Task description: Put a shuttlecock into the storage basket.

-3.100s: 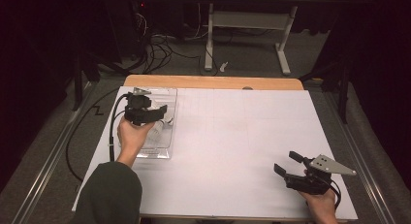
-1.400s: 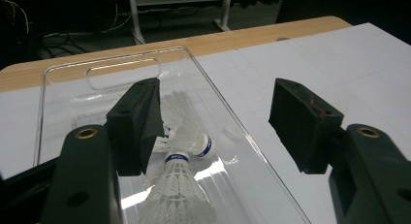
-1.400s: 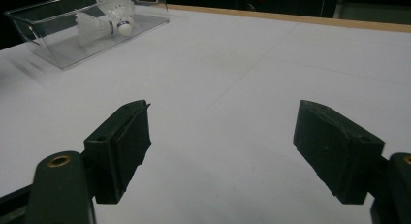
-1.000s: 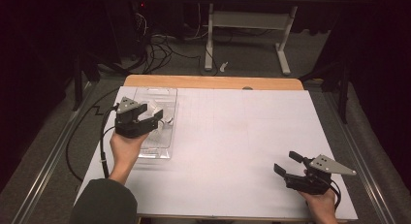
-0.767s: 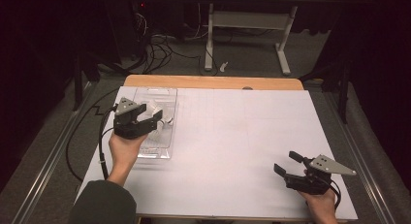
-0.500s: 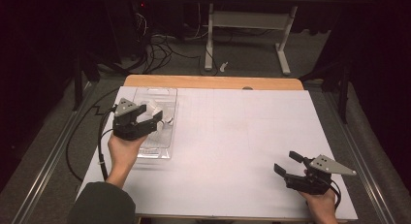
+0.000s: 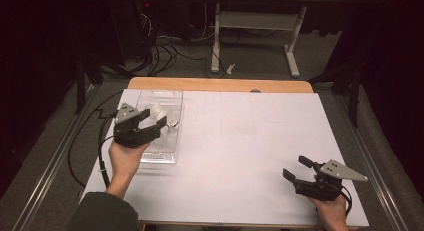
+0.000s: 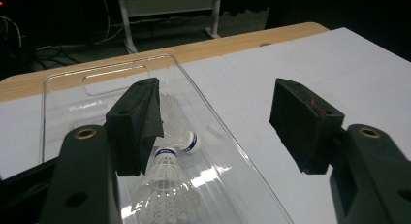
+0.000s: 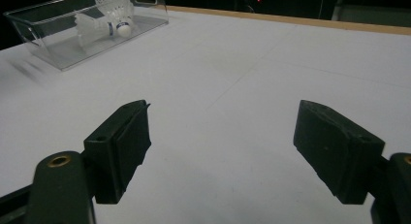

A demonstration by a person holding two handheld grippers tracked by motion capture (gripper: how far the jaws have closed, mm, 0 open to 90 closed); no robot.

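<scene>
Shuttlecocks [image 8: 167,173] lie just below and ahead of the left gripper [image 8: 218,112], whose jaws stand wide apart with nothing between them. Two of them rest in the clear plastic tray [image 8: 63,88], on its floor. The nearer one lies with its white skirt toward the jaws and its blue-banded cork pointing away toward the tray's far end; the second [image 8: 186,136] lies just behind it, partly hidden by the left jaw. So the long axis of the nearer one runs roughly along the gripper's line of sight, and the jaws would likely close across its skirt. In the high view the left gripper [image 7: 150,122] hovers over the tray [image 7: 162,158], while the right gripper [image 7: 297,168], also open and empty, sits well apart from the tray, by the table's [image 7: 240,136] near right corner.
</scene>
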